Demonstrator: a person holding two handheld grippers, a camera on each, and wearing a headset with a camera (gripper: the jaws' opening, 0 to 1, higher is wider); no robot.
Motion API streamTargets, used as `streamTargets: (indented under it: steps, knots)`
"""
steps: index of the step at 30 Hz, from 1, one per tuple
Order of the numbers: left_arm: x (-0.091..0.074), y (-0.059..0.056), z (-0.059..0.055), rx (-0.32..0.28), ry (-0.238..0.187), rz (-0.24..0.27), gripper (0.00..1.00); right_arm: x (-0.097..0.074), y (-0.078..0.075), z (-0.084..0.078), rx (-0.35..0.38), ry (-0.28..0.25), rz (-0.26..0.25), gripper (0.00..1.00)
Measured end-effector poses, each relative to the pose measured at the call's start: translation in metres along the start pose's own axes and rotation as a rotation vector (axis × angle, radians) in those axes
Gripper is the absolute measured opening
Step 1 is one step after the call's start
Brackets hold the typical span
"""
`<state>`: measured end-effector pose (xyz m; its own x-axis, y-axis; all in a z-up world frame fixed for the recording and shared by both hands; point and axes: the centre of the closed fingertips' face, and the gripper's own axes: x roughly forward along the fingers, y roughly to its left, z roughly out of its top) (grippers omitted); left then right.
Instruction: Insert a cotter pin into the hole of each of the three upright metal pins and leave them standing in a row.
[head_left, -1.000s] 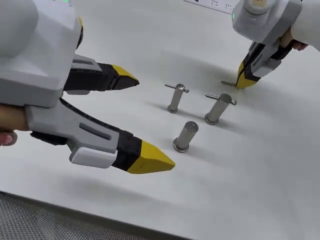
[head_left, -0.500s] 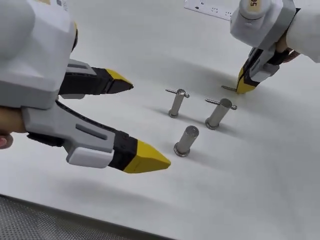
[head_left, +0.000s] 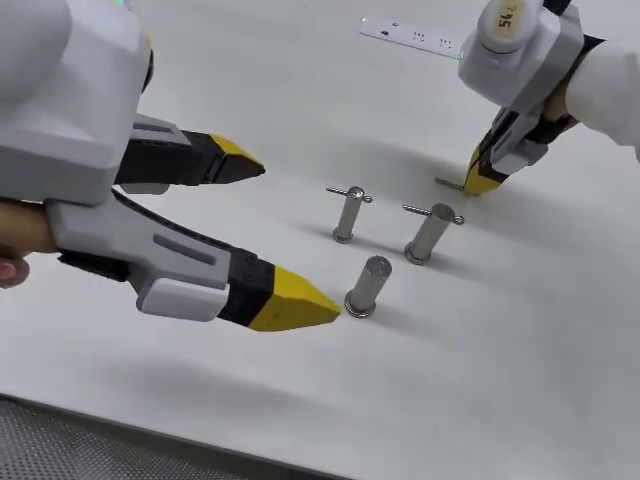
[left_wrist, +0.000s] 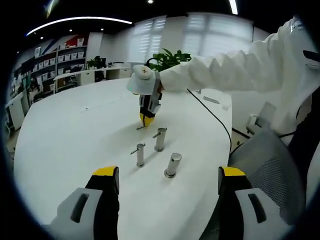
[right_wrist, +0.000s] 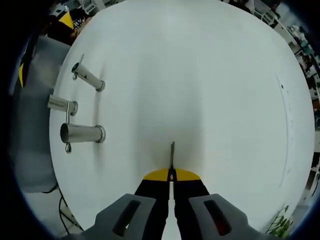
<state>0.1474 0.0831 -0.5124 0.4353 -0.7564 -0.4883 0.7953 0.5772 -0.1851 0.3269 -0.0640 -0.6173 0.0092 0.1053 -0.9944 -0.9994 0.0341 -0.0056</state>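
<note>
Three upright metal pins stand on the white table. The far-left pin (head_left: 349, 213) and the right pin (head_left: 428, 232) each carry a cotter pin through the top. The near pin (head_left: 368, 285) has none. My left gripper (head_left: 275, 235) is open, low and to the left of the pins, which stand ahead between its jaws (left_wrist: 140, 154). My right gripper (head_left: 480, 183) is beyond the pins, tip at the table, shut on a cotter pin (right_wrist: 172, 152) whose end sticks out (head_left: 447, 183). Its own view has the pins to the left (right_wrist: 82, 133).
A white power strip (head_left: 410, 35) lies at the far edge of the table. The table's near edge (head_left: 150, 430) runs along the bottom of the head view. A grey mesh chair (left_wrist: 270, 165) stands off the table's right side, beside the person's white sleeve (left_wrist: 225, 70).
The head camera has shifted a little. Both grippers and the three pins keep their places relative to each other.
</note>
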Motion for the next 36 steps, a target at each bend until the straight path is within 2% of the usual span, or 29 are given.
streamTargets:
  steps: [2,4,6,10,11,12,13,14,15,19,22,24,25,28,29,33,36]
  knots:
    - [0.0,-0.001,-0.001,0.005,0.004,0.0,0.8,-0.001,0.005,-0.003,0.001,-0.003,0.009,0.0]
    - [-0.001,-0.001,-0.002,-0.002,0.004,-0.003,0.79,-0.005,0.006,-0.008,-0.03,0.002,-0.017,0.0]
    - [-0.001,-0.001,-0.003,0.001,0.008,0.001,0.79,-0.01,-0.001,-0.009,-0.03,-0.019,-0.031,0.0]
    - [-0.002,-0.004,-0.004,0.038,0.03,0.007,0.79,-0.029,0.001,-0.004,-0.009,-0.116,-0.09,0.0]
    - [-0.002,-0.005,-0.003,0.039,0.027,0.004,0.79,-0.034,0.001,-0.003,-0.006,-0.142,-0.108,0.0]
    - [-0.002,-0.005,-0.001,0.04,0.022,0.003,0.79,-0.043,0.01,-0.001,0.0,-0.17,-0.14,0.0]
    - [-0.002,-0.006,0.002,0.041,0.014,0.001,0.79,-0.048,0.012,-0.002,0.003,-0.184,-0.16,0.0]
    - [-0.002,-0.006,0.004,0.044,0.009,-0.001,0.79,-0.052,0.006,-0.002,0.003,-0.204,-0.184,0.0]
    - [-0.002,-0.007,0.006,0.045,0.001,-0.003,0.79,-0.056,0.006,-0.003,0.009,-0.217,-0.199,0.0]
    - [0.0,-0.009,0.011,0.029,-0.005,-0.012,0.8,-0.076,0.021,-0.004,0.028,-0.28,-0.274,0.0]
    - [0.001,-0.01,0.013,0.025,-0.014,-0.019,0.79,-0.085,0.027,-0.005,0.017,-0.31,-0.319,0.0]
    - [0.003,-0.011,0.015,0.015,-0.023,-0.025,0.79,-0.091,0.035,-0.003,0.011,-0.349,-0.335,0.0]
    - [0.003,-0.011,0.016,0.011,-0.027,-0.026,0.79,-0.096,0.041,0.001,0.019,-0.39,-0.35,0.0]
    - [0.004,-0.014,0.019,-0.012,-0.038,-0.043,0.73,-0.105,0.051,0.002,-0.006,-0.395,-0.399,0.0]
    - [0.004,-0.013,0.02,-0.022,-0.042,-0.04,0.72,-0.11,0.06,0.004,-0.011,-0.412,-0.412,0.0]
    - [0.007,-0.01,0.025,-0.064,-0.07,-0.048,0.7,-0.116,0.072,0.006,-0.007,-0.429,-0.441,0.0]
    - [0.01,-0.004,0.031,-0.108,-0.097,-0.039,0.65,-0.125,0.081,0.012,0.01,-0.484,-0.471,0.0]
